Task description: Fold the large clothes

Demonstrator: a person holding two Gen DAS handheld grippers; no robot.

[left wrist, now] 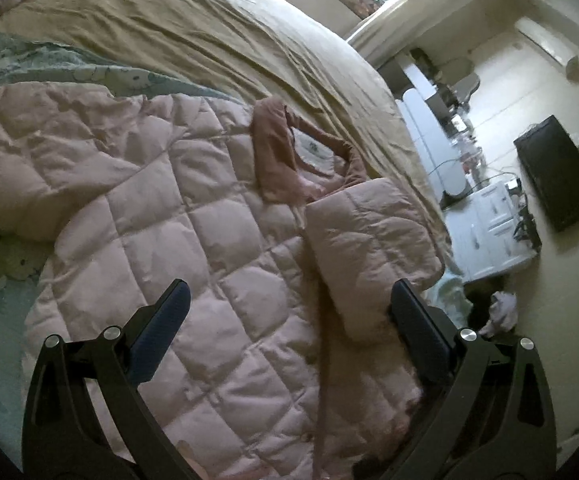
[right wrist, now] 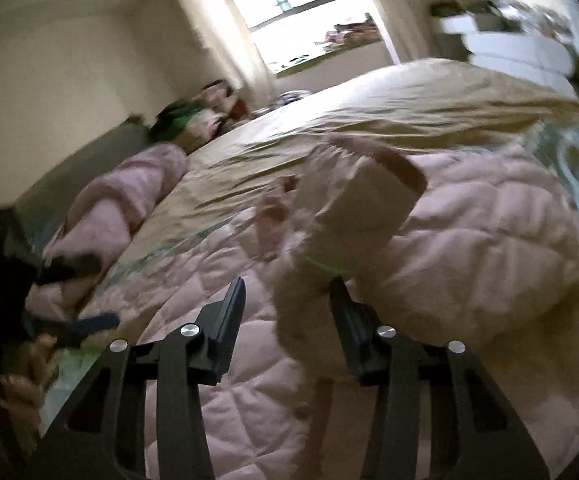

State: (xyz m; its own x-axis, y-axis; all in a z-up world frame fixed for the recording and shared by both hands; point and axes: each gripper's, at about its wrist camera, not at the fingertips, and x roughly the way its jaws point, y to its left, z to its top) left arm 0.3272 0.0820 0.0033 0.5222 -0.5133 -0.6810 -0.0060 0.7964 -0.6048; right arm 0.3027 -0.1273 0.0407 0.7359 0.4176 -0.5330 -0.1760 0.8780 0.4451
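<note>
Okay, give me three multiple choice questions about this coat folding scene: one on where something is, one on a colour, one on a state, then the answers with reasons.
1. Where does the quilted coat lie?
A. on the floor
B. on the bed
C. on a chair

2. What colour is the sheet beyond the coat?
A. tan
B. navy
C. red

3. How does the left gripper stand?
A. shut on the collar
B. open, nothing pinched
C. shut on the sheet

Answers:
1 B, the coat is spread flat over the bedding.
2 A, the wrinkled sheet beyond it is tan.
3 B, its fingers stand wide apart above the coat.
</note>
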